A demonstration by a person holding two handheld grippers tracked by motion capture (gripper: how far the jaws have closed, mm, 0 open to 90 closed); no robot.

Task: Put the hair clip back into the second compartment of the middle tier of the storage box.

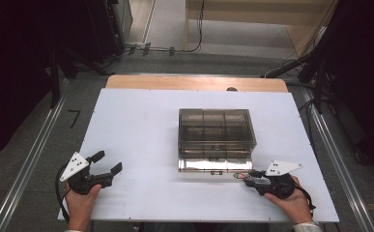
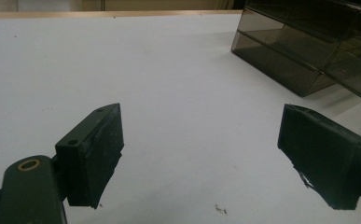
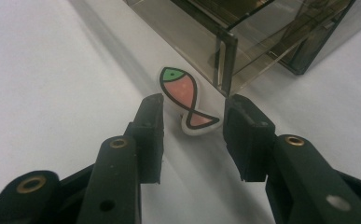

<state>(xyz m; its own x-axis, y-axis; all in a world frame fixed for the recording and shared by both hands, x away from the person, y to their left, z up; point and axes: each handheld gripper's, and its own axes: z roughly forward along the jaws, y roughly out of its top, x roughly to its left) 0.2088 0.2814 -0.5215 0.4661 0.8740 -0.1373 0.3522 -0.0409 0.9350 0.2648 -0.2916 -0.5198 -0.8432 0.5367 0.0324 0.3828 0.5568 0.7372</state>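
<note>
A small pink fish-shaped piece (image 3: 183, 98) with a green head lies flat on the white table, right beside the near right corner of a smoky clear compartment box (image 3: 243, 42). My right gripper (image 3: 192, 121) is open, its jaws standing on either side of the fish's tail without touching it. From above, the fish (image 1: 240, 176) sits just ahead of the right gripper (image 1: 248, 177), at the box's (image 1: 216, 137) front right corner. My left gripper (image 1: 108, 161) rests at the near left of the table, open wide with nothing between its jaws (image 2: 201, 154).
The white board (image 1: 136, 125) covers the table, and a strip of wood (image 1: 194, 82) shows at its far edge. The box (image 2: 299, 51) has several compartments under a closed lid. Cables and dark stands lie on the floor beyond.
</note>
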